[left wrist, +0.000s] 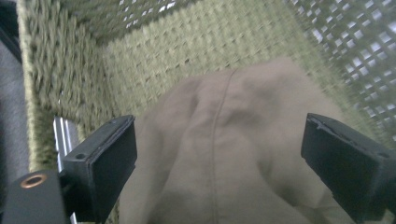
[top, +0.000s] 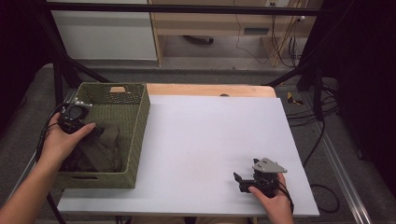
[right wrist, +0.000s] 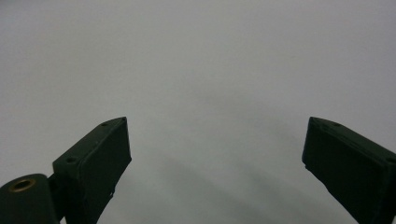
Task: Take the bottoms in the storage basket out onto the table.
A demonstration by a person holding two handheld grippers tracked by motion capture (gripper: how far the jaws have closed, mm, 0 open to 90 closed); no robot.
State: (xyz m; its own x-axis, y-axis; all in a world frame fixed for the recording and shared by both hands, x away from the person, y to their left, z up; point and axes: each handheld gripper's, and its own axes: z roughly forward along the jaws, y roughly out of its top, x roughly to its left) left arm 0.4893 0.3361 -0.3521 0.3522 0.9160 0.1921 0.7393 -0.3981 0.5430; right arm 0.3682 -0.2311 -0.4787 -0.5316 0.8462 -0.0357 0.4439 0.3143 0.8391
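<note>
Left tool (top: 74, 116) was down inside the green woven basket (top: 140, 121) at the left edge of the tabletop (top: 210, 140), jaws spread wide on either side of the khaki cloth (left wrist: 224, 154) and not yet closed on it. The cloth lay crumpled on the basket floor, seam facing up; in the high view it showed as a dark bundle (top: 100, 149) in the near half of the basket. Whether the jaw pads touched the fabric could not be told; the left gripper view was a bit blurred.

Right tool (top: 247, 179) rested low over the bare white sheet near the front right of the tabletop, jaws also spread, nothing between them, well apart from the basket.

Judged progress: very early. The reach into the basket looked done, with the tool lined up over the cloth. Left to do: close on the fabric, lift it clear of the basket walls, bring it onto the open sheet. Right tool looked to be waiting there.
</note>
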